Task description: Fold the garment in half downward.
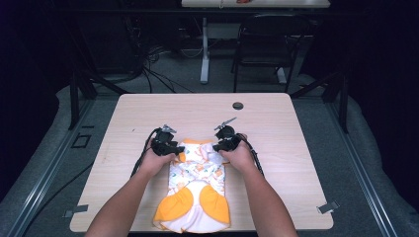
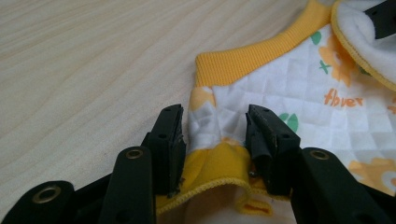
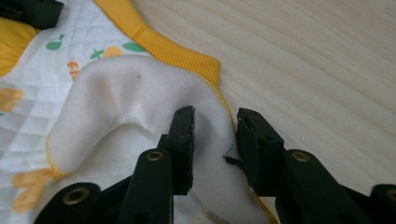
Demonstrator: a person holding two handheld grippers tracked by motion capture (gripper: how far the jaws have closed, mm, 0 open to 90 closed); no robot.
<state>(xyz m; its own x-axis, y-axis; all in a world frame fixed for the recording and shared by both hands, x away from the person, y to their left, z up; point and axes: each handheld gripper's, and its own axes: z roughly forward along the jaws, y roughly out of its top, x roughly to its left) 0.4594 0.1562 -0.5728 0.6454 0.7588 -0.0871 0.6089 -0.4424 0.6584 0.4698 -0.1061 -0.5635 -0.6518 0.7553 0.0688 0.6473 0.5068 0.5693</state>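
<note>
High view showed both claws, left (image 1: 174, 149) and right (image 1: 217, 146), standing wide over the garment (image 1: 197, 182) on the worktop (image 1: 276, 128), gripping nothing.

Both forearms reach forward, hands apart. Left gripper (image 1: 174, 149) jaws parted; right gripper (image 1: 218, 146) jaws parted, lowered to table level.

Bare worktop (image 1: 148, 106) all round the baby garment (image 1: 197, 187); only a small dark cap (image 1: 238, 105), probably flush, sits near the far edge.
</note>
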